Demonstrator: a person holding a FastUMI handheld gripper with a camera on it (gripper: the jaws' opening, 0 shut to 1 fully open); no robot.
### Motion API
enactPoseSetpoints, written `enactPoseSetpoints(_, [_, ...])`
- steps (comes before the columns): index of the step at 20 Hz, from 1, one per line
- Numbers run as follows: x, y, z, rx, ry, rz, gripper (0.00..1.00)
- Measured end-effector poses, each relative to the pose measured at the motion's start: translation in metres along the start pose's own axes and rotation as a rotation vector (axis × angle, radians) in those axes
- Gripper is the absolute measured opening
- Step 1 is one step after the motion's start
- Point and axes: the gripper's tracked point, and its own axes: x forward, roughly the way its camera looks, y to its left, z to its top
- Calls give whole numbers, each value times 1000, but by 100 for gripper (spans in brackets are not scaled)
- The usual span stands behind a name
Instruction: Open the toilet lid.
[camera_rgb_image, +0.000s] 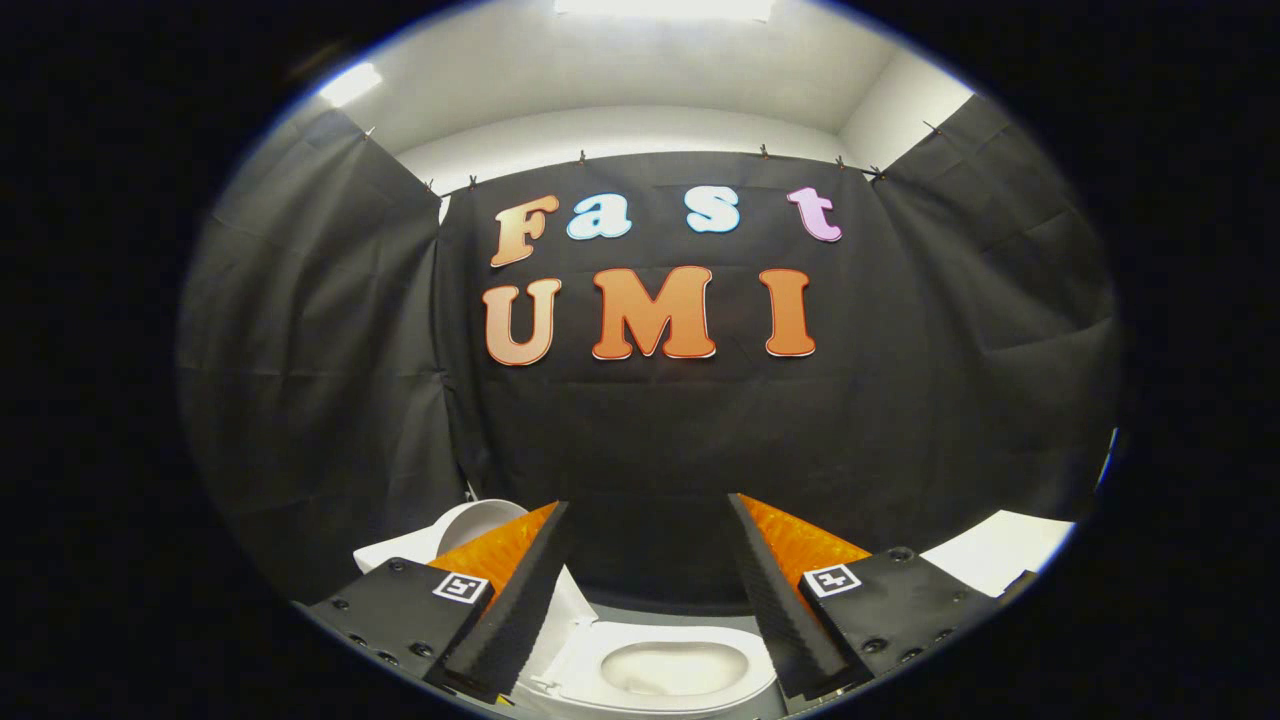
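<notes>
Black cloth walls close the booth, and the gripper (650, 520) hangs open above a toilet with nothing held.

Cloth panels hang on clips along their top, under a white ceiling with a bright lamp at 12 o'clock. Starting at about 8 o'clock, a white rounded part (470, 525), maybe the raised toilet lid or the cistern, shows behind the left finger (515, 590); I cannot tell which one it is. At 6 o'clock, low between the two fingers, lies the toilet seat (690, 685), and the bowl (672, 668) is uncovered inside its ring. The fingers stand wide apart and touch nothing. Behind the right finger (780, 600), at about 4 o'clock, a flat white surface (1000, 550) shows against the cloth.
</notes>
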Motion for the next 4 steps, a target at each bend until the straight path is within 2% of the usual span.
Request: enactPoseSetpoints(4, [-2,3,2,-15,-6,3,98])
